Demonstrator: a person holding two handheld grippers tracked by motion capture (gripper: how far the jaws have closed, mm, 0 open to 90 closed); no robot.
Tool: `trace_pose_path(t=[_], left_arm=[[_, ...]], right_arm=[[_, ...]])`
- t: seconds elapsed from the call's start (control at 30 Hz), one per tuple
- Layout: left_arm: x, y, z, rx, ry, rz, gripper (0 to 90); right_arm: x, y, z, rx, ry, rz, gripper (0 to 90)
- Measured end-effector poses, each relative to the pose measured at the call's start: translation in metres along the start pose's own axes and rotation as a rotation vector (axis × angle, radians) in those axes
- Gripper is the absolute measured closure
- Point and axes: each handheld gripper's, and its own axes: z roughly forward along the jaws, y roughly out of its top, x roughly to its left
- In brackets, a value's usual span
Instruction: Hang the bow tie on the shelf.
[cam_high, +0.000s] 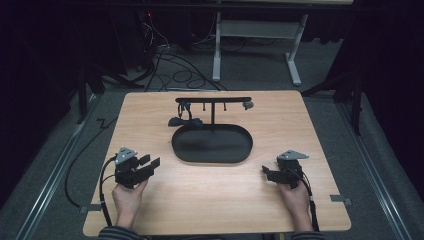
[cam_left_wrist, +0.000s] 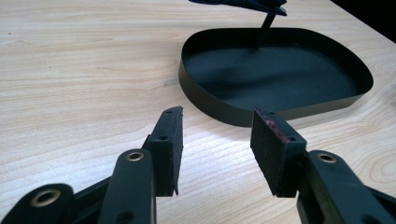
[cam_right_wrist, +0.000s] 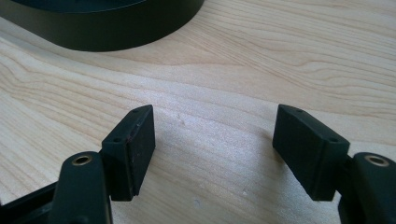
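Two hands came in from the near edge of the wooden table (cam_high: 210, 200). The left hand (cam_high: 128, 196) held the left gripper (cam_high: 150, 165), and the right hand (cam_high: 295, 197) held the right gripper (cam_high: 266, 172). Both grippers sat low over the bare wood, well apart from each other, one near each side of the table.

In the left gripper view, the two black pads (cam_left_wrist: 169, 144) stood apart with only wood grain between them. Nothing was held. The right-hand pad had a worn reddish edge. Just past the pad tips lay a black oval tray (cam_left_wrist: 205, 100) with a low wall, and its dark floor looked bare.

In the right gripper view, the two pads (cam_right_wrist: 135, 144) were wide apart, again with only bare wood between them. The tray's curved black wall (cam_right_wrist: 116, 37) sat farther off, up and to the left of the pads.

In the high view, the tray (cam_high: 212, 145) lay between the two grippers and a little beyond them. A thin post rose from its far side and carried a black crossbar (cam_high: 214, 100). Small things hung from the bar, too small to tell. A small dark lump (cam_high: 184, 121) lay beside the tray's far left edge. Past the table were a grey floor, loose cables (cam_high: 175, 70) and a white table frame (cam_high: 255, 40).
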Motion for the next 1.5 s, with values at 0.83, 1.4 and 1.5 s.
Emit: trace_pose_path(t=[0.83, 1.4, 1.5], left_arm=[[0.0, -0.024, 0.022, 0.08, -0.028, -0.016, 53.8], [-0.008, -0.033, 0.038, 0.132, 0.0, 0.037, 52.5], [-0.01, -0.034, 0.043, 0.144, 0.01, 0.06, 51.9]], right_arm=[[0.0, 0.0, 0.0, 0.0, -0.001, 0.0, 31.2], [0.0, 0.0, 0.0, 0.0, 0.0, 0.0, 31.2], [0.0, 0.0, 0.0, 0.0, -0.001, -0.001, 31.2]])
